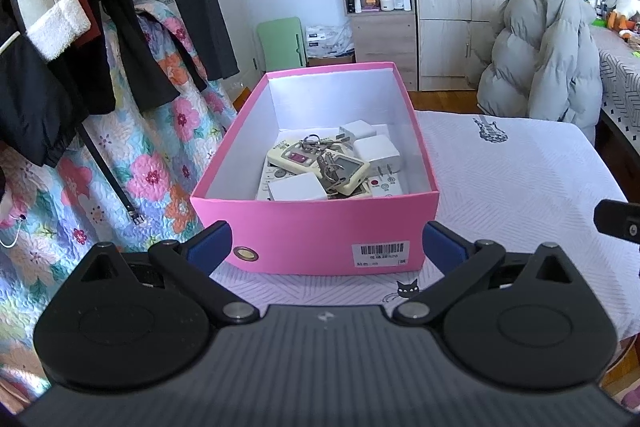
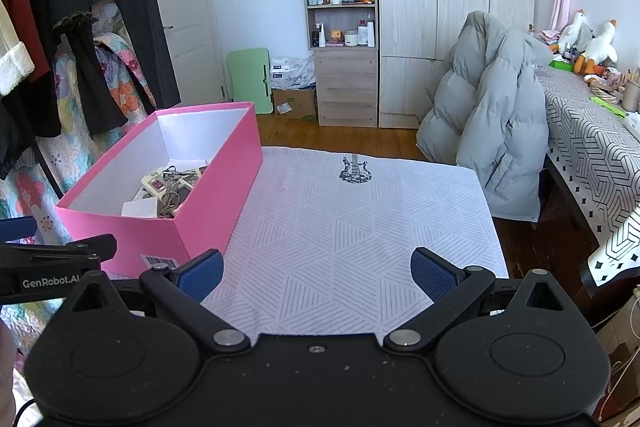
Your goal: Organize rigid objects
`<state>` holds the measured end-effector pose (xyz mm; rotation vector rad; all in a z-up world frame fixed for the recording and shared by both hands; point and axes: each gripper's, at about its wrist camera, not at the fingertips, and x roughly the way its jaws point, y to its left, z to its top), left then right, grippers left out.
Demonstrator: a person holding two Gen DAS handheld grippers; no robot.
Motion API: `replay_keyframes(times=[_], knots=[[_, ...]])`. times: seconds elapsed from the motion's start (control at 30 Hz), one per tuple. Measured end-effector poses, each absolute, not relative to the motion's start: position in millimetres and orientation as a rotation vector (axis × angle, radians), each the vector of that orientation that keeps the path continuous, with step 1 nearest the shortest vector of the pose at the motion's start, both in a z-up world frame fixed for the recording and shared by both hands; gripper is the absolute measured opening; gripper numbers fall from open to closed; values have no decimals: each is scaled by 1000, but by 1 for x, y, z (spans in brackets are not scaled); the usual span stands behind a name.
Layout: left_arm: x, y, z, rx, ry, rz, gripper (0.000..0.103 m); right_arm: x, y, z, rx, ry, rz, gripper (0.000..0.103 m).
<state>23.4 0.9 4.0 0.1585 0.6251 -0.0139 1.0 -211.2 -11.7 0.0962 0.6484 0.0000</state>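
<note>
**Both claws empty, the box dead ahead of my left**

My left claw (image 1: 326,247) was spread wide and held nothing, its blue pads (image 1: 210,241) standing either side of the near short wall of the pink box (image 1: 312,227), just short of it and not touching. The box lay straight ahead of that claw, its long axis running away from me along the left edge of the tabletop (image 1: 520,179). My right claw (image 2: 316,273) was likewise released and empty, hovering over bare patterned cloth, with the box off to its left and a little forward. So the left hand was clearly the nearer one to the box.

Inside the box, piled toward the near end, I could see cream remote controls (image 1: 296,157), several white plug adapters (image 1: 376,151), and a bunch of keys (image 1: 330,169) lying on top of the remotes. The far half of the box floor was bare white.

On the cloth itself I saw no loose item left to gather, only printed motifs. By my judgement the sorting was about finished, and any coming move turned on the box rather than on another object.

Beyond the tabletop a grey puffer coat (image 2: 492,135) hung over a chair.
</note>
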Motion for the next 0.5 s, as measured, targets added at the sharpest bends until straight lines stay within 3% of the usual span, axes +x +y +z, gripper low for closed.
replay_keyframes(times=[0.5], knots=[[20,2,4,159,612,6,103,3,-214,-15,94,662,2,101]])
